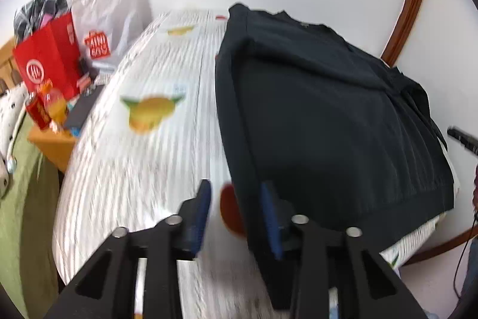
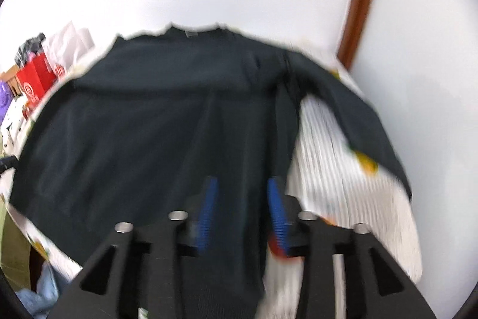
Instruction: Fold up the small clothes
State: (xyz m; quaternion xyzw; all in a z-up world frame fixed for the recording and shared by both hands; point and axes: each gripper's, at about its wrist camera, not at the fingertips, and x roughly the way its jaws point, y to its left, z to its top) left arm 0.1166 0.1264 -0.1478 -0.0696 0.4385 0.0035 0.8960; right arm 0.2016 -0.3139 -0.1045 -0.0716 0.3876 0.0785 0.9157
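Jaws of both the left gripper (image 1: 236, 193) and right gripper (image 2: 242, 190) are standing apart, gripping nothing, over the dark navy knitted sweater (image 1: 322, 115) filling mid-frame.

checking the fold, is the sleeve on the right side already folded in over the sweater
No, the sleeve lies spread out across the striped cover, away from the dark sweater.

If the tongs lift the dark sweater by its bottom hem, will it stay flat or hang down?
The dark sweater would probably hang limp: its right sleeve already drapes loosely over the striped sheet. It looks fairly thick at the ribbed hem, so likely somewhat heavy, not slippery.
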